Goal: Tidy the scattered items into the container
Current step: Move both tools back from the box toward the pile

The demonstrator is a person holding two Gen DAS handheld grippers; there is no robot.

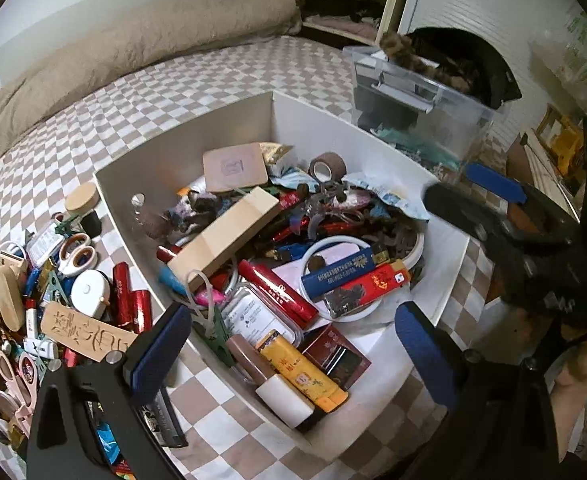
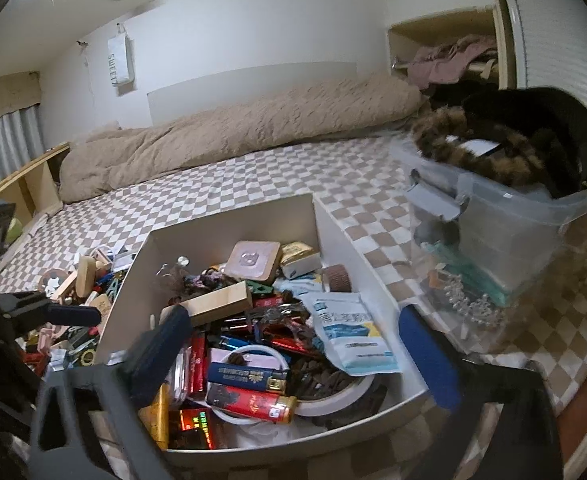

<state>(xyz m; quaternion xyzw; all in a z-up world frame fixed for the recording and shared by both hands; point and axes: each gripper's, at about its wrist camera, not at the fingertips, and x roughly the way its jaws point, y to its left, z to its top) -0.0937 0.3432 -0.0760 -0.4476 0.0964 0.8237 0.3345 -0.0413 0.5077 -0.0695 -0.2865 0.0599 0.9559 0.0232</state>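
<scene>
Container (image 1: 229, 128), long axis toward the pillow (image 1: 133, 48)

A white open box (image 1: 229, 124) sits on the checkered bedspread, heaped with lighters, tape and packets; more clutter (image 1: 53, 280), seemingly scissors and tags, lies just beside it.

— From my station I could read one word: "SWEET", printed top to bottom on the white paper bag (image 2: 120, 62) that hung on the wall above the white box (image 2: 229, 216).

— Anything legible inside that box?

— Only partly. The blue packet (image 1: 338, 276) and the red packet (image 1: 367, 290) in it carried Chinese characters too small for me to read. The white pouch (image 2: 353, 334) in it had large blue characters, also unclear. Left of the box, the wooden plaque (image 1: 85, 330) bore carved characters that I couldn't make out.
</scene>
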